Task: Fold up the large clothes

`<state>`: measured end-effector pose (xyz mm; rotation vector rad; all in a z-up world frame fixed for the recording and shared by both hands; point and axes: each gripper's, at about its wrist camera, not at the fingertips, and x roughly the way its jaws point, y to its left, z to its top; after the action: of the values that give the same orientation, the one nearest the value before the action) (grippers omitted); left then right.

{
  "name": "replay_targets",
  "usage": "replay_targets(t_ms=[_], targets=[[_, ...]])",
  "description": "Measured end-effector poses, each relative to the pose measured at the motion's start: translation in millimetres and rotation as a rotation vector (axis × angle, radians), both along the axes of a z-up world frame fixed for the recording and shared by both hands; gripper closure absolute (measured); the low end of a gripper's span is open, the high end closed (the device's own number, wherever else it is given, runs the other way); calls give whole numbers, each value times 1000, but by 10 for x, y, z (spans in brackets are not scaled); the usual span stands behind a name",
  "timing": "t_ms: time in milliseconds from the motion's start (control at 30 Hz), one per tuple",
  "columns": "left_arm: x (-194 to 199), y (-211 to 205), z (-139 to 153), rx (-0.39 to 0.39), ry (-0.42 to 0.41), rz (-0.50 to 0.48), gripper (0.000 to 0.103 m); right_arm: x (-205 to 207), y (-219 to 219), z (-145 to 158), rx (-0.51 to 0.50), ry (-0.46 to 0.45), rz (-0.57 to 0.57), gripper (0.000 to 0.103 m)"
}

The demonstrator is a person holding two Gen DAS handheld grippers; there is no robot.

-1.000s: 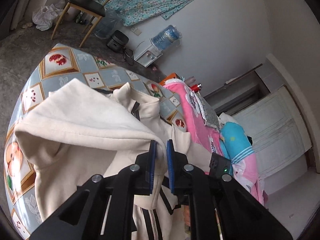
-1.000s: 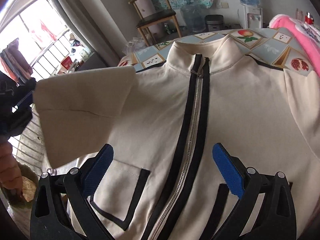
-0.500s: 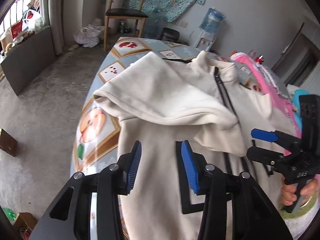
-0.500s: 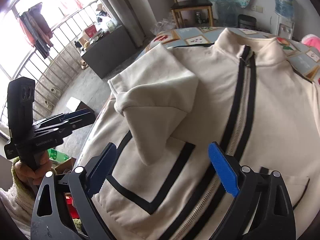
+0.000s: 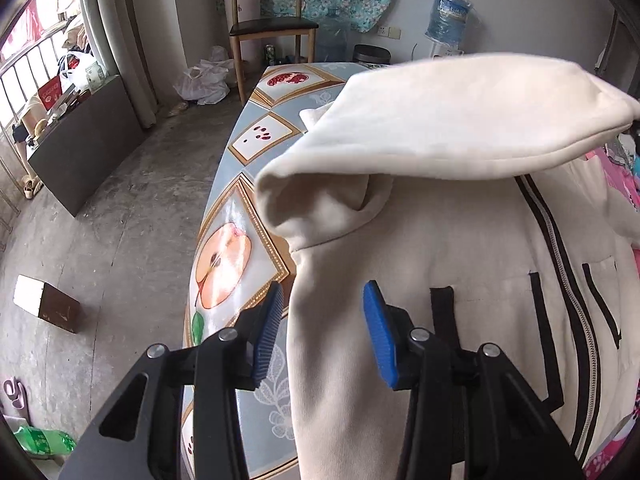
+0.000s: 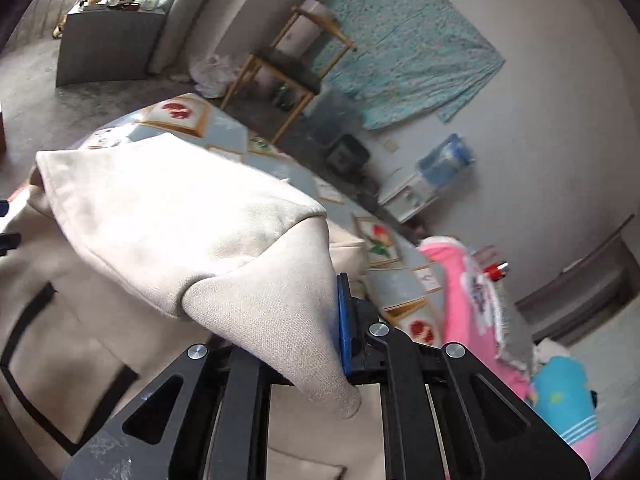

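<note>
Currently mid sleeve-fold: right gripper (image 6: 320, 344) has its jaws clamped on the cuff end of the sleeve (image 5: 440, 116), held up in the air across the jacket (image 5: 460, 280). Jacket lies front-up on the table (image 5: 244, 168), zipper (image 5: 560, 264) running down the middle. Left gripper (image 5: 320, 328) hangs low at the jacket's side edge, jaws wide apart, holding nothing; the cloth edge sits between the pads without contact.

Next move, my guess: lay the sleeve flat across the chest, let go, then left takes the side hem for the body fold.

Obstacles: pink bedding (image 6: 464, 280) piled at the table's far side, close to the jacket's other sleeve. Chair (image 5: 272, 28) and water jug (image 5: 446, 16) stand well clear.
</note>
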<state>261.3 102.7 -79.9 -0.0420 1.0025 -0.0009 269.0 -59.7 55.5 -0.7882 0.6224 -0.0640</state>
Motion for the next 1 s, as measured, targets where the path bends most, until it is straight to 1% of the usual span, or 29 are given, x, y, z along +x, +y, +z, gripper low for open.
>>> replay_targets(t_ms=[33,67,100,133,200,233,267,300,333,367,400,433,467,500,533,567,633,667,767,800,833,867,900,933,1000], targets=[[-12,-4,25,3,1,-4,62,-28,-116,-9,-28,-15,-17,92],[-30,-9,20,4,2,-13,62,-52,-232,-71,-46,-9,-31,92],[-38,-18,21,5,4,-20,62,-81,-358,-195,-68,17,-47,92],[-51,-24,18,7,7,-25,62,-108,-465,-342,-92,48,-61,92],[-62,-21,3,7,21,-37,62,-147,-727,-769,-155,128,-95,92],[-68,-20,-10,2,28,-42,62,-155,-863,-961,-171,171,-117,92],[-87,-16,-21,-13,39,-49,62,-169,-967,-1077,-157,212,-135,92],[-103,-13,-15,-20,41,-52,62,-178,-1089,-1149,-97,268,-152,92],[-121,-8,12,-24,41,-54,62,-187,-1192,-1152,-14,309,-163,91],[-149,4,65,-29,37,-59,62,-199,-1267,-1109,67,340,-166,86],[-155,15,121,-32,32,-60,62,-243,-1363,-1017,162,365,-163,74],[-175,31,180,-32,18,-60,62,-273,-1428,-919,245,382,-156,69],[-197,41,266,-26,8,-58,62,-334,-1545,-796,348,390,-150,58],[-194,58,314,-15,-1,-55,62,-367,-1640,-701,437,404,-147,52],[-182,71,336,-1,-5,-51,62,-396,-1784,-608,547,424,-153,52],[-150,90,324,17,-2,-46,62,-399,-1871,-551,634,439,-166,52],[-67,97,237,35,22,-40,62,-370,-2032,-480,818,473,-213,52],[-42,87,163,45,30,-37,62,-337,-2114,-496,914,498,-245,52],[13,29,8,74,54,-33,63,-155,-2307,-670,1159,597,-358,51],[18,15,-17,77,61,-31,64,-122,-2357,-748,1265,632,-398,51],[17,4,-32,78,66,-29,65,-115,-2445,-839,1402,671,-440,51],[5,-4,-45,83,66,-26,65,-101,-2508,-885,1509,695,-464,51],[-2,-9,-29,85,65,-25,65,-122,-2557,-921,1592,707,-482,51],[-20,-9,-23,87,63,-26,65,-169,-2592,-931,1650,706,-496,51],[-22,-17,15,90,61,-26,65,-235,-2632,-875,1718,701,-497,50]])
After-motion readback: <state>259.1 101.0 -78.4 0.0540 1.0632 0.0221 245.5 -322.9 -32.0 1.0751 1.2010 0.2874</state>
